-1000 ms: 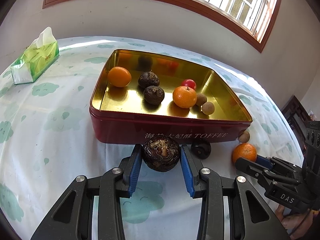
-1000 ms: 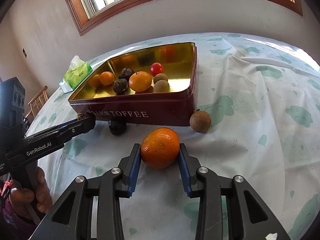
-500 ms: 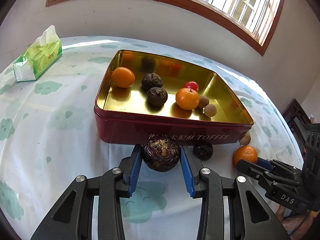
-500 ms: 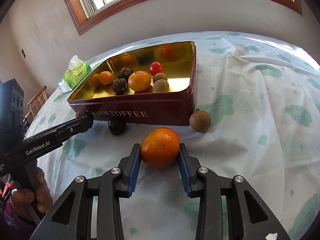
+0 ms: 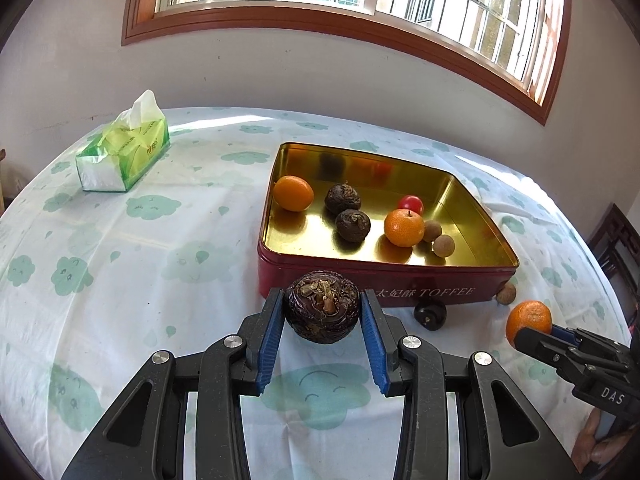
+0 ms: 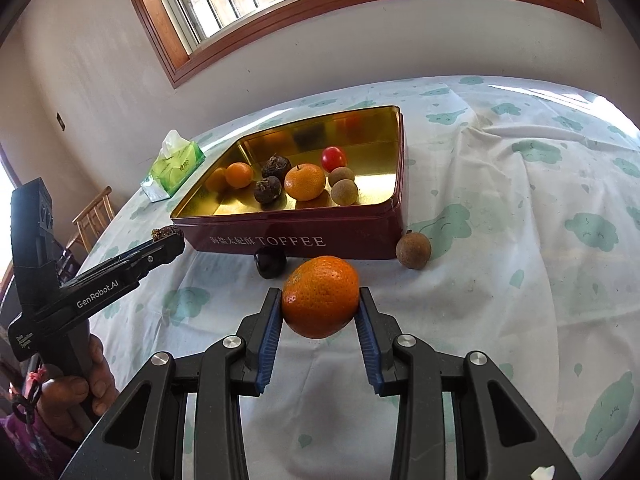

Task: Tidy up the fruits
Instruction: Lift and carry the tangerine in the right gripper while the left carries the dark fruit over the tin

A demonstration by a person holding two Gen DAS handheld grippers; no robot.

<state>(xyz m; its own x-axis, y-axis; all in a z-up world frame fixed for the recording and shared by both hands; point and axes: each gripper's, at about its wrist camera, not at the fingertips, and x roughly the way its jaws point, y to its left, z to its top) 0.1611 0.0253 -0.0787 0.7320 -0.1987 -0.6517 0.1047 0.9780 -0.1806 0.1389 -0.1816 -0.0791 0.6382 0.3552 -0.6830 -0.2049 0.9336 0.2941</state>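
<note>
Tablecloth [image 5: 168, 264]: tin [image 5: 384, 284], tissue pack [image 5: 124, 152]

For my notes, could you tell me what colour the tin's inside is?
Shiny gold inside the tin; clearest in the left wrist view.

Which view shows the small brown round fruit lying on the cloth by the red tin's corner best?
The right wrist view: the small brown round fruit sits whole and unobstructed beside the red toffee tin. In the left wrist view it is tiny and partly hidden behind that tin's corner.
</note>
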